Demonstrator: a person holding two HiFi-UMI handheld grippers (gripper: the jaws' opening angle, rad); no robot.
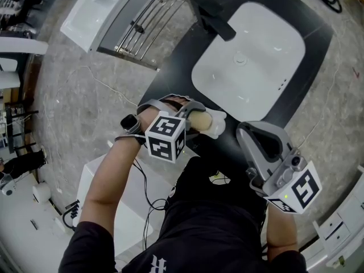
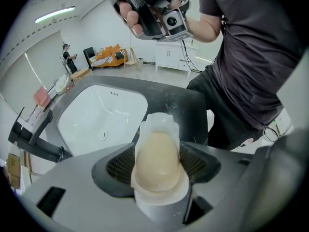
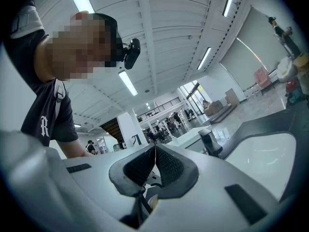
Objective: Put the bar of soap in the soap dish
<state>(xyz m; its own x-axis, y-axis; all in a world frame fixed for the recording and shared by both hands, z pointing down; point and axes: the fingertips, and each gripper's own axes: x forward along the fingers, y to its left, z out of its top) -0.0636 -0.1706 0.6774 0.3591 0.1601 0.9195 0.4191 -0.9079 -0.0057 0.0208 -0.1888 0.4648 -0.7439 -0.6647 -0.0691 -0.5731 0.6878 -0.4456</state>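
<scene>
The cream oval bar of soap (image 2: 157,161) sits between the jaws of my left gripper (image 2: 157,164), which is shut on it. A white soap dish (image 2: 159,124) shows around and beyond the bar; I cannot tell whether the bar rests in it. In the head view the left gripper (image 1: 199,119) holds the soap (image 1: 201,120) over the dish (image 1: 218,126), at the dark counter's near edge. My right gripper (image 1: 245,131) is raised at the right, apart from them. Its jaws (image 3: 155,161) are shut, pads touching, with nothing between.
A white sink basin (image 1: 250,56) with a dark faucet (image 1: 213,16) is set in the dark counter (image 1: 176,67) just beyond the dish. A metal rack (image 1: 148,21) lies far left. The person's body stands close behind both grippers.
</scene>
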